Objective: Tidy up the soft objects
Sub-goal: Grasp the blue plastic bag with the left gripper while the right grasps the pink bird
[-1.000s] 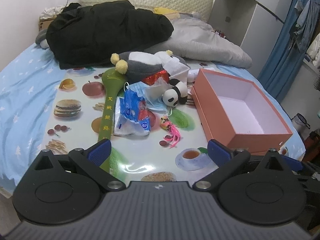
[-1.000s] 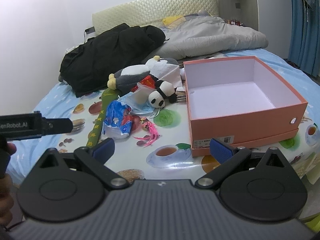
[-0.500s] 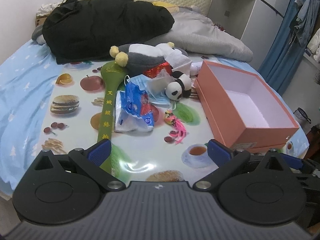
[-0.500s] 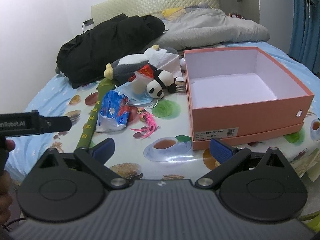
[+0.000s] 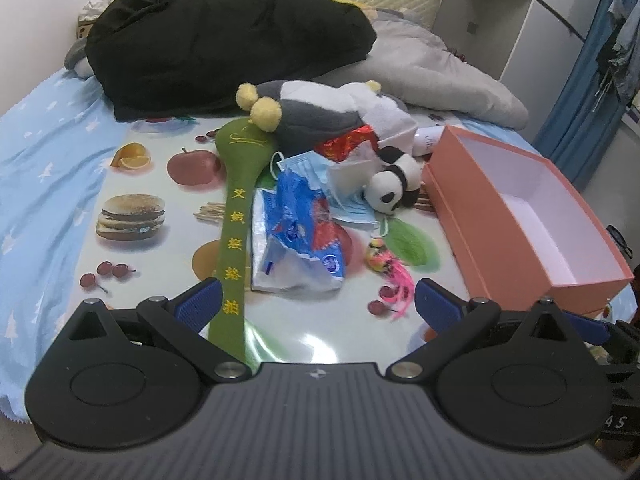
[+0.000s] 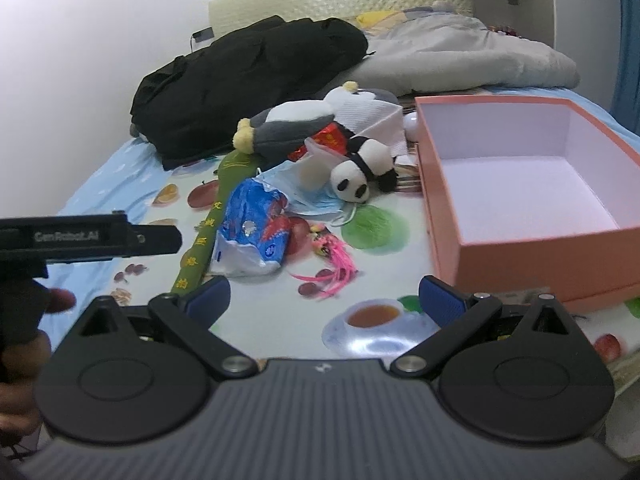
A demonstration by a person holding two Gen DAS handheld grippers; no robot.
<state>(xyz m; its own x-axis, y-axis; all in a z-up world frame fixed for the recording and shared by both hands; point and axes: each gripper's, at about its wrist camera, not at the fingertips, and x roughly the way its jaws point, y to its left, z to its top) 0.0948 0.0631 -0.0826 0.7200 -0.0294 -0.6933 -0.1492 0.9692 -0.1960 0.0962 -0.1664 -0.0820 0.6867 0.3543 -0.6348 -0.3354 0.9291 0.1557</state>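
Observation:
A pile of soft things lies on a food-print mat [image 5: 152, 264]: a grey and white plush [image 5: 316, 110] [image 6: 292, 126], a small panda plush [image 5: 394, 186] [image 6: 362, 170], a long green fabric paddle [image 5: 236, 216] [image 6: 208, 220], a blue plastic pack [image 5: 298, 240] [image 6: 256, 232], a blue face mask [image 5: 308, 164] and a pink feather toy [image 5: 394, 274] [image 6: 334, 258]. An empty pink box [image 5: 516, 208] [image 6: 516, 184] stands to the right. My left gripper [image 5: 318, 306] is open and empty, just short of the pack. My right gripper [image 6: 324, 304] is open and empty, near the feather toy.
A black coat [image 5: 224, 40] and a grey quilt [image 5: 436, 64] lie at the back of the bed. A blue starred sheet [image 5: 40, 184] covers the left side. A white wardrobe [image 5: 516, 12] and blue curtain [image 5: 584, 92] stand to the right.
Both grippers have moved forward toward the pile, so the objects appear larger and closer. Both stay open and empty. Nothing on the mat has moved.

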